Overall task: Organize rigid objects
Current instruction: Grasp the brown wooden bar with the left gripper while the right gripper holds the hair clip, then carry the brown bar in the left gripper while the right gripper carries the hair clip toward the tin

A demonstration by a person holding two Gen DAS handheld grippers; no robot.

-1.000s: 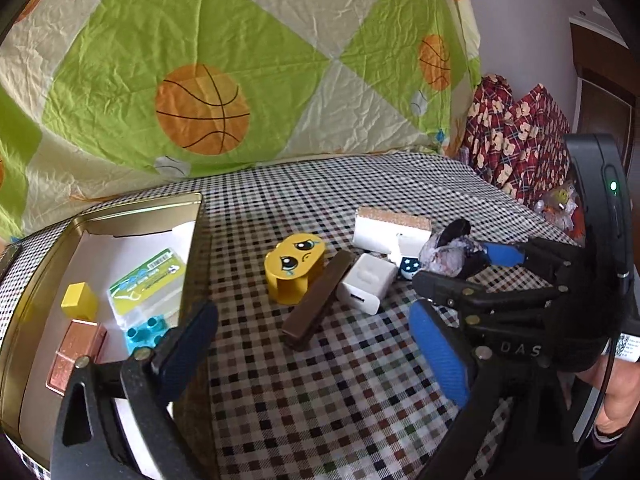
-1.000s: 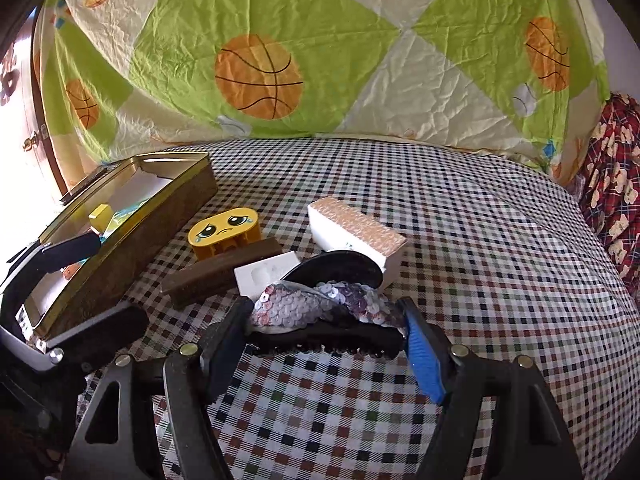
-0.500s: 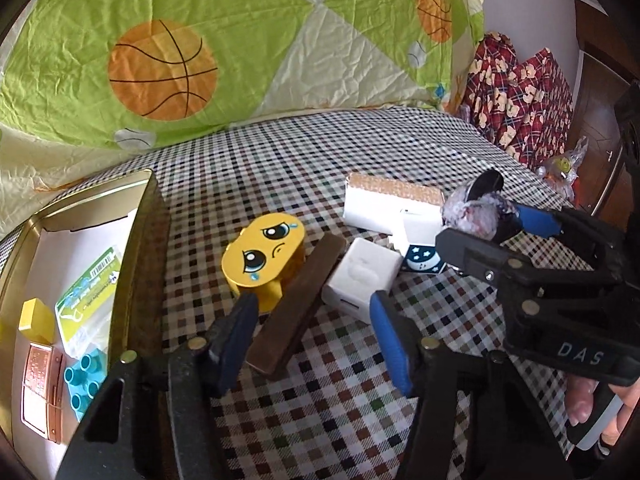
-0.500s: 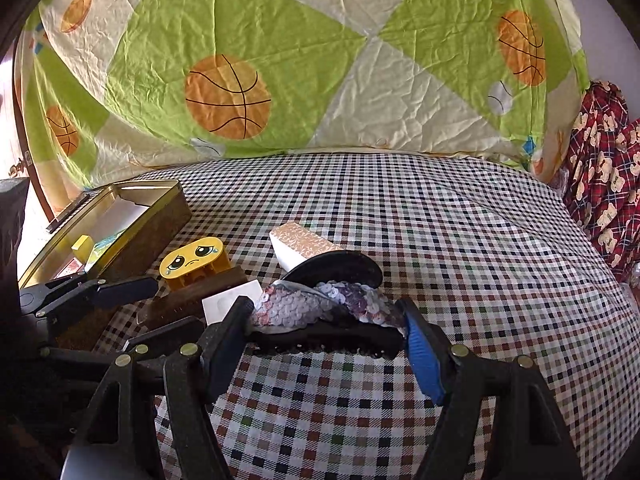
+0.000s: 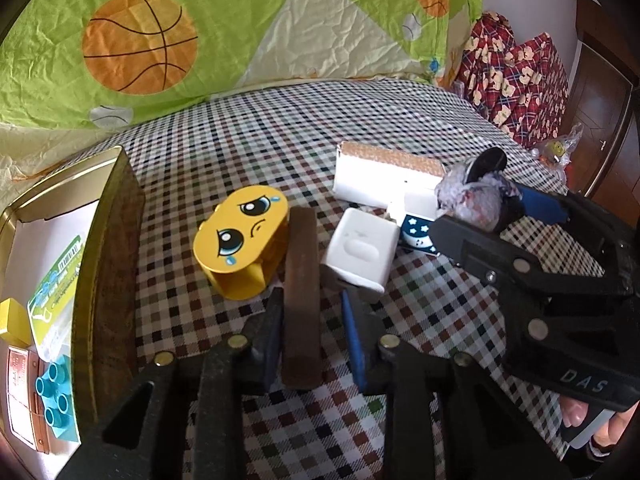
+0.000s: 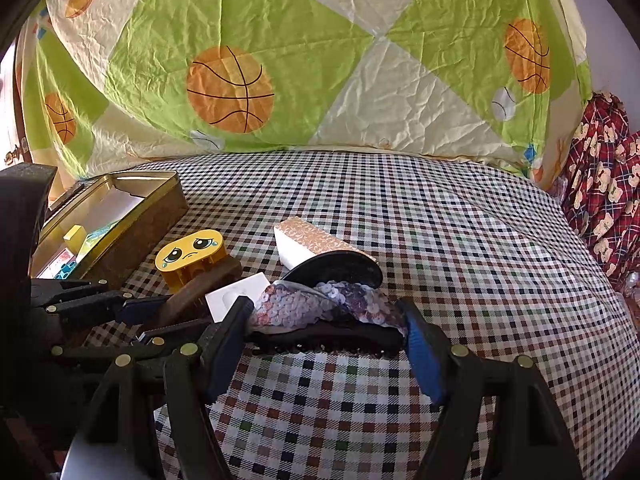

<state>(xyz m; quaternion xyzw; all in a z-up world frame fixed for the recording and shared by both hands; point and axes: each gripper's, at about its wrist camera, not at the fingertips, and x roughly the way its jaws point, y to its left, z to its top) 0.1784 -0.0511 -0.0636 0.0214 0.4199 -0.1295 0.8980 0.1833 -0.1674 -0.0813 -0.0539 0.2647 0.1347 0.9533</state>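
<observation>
The left gripper point(image 5: 312, 328) straddles the near end of a brown bar point(image 5: 302, 292) that lies flat on the checked tablecloth point(image 5: 420, 320), and its jaws are closing: the left pad looks to touch the bar's side while a sliver of gap shows at the right blue pad. The bar lies between a yellow crying-face block point(image 5: 242, 242) and a white charger point(image 5: 362, 254), both just beside it, so the squeeze is best finished square across the bar's narrow width, with the fingertips kept clear of those neighbours, before it is lifted straight up. The likely destination is the gold tin point(image 5: 116, 240) at the left, which already holds a yellow cube point(image 5: 12, 322), a blue stud brick point(image 5: 54, 396) and a green-labelled packet point(image 5: 56, 280). The right gripper point(image 6: 324, 320) holds a sequinned hair clip point(image 6: 324, 306) between moderately spread jaws, just above the cloth beside a white box with a patterned top point(image 6: 316, 240).
</observation>
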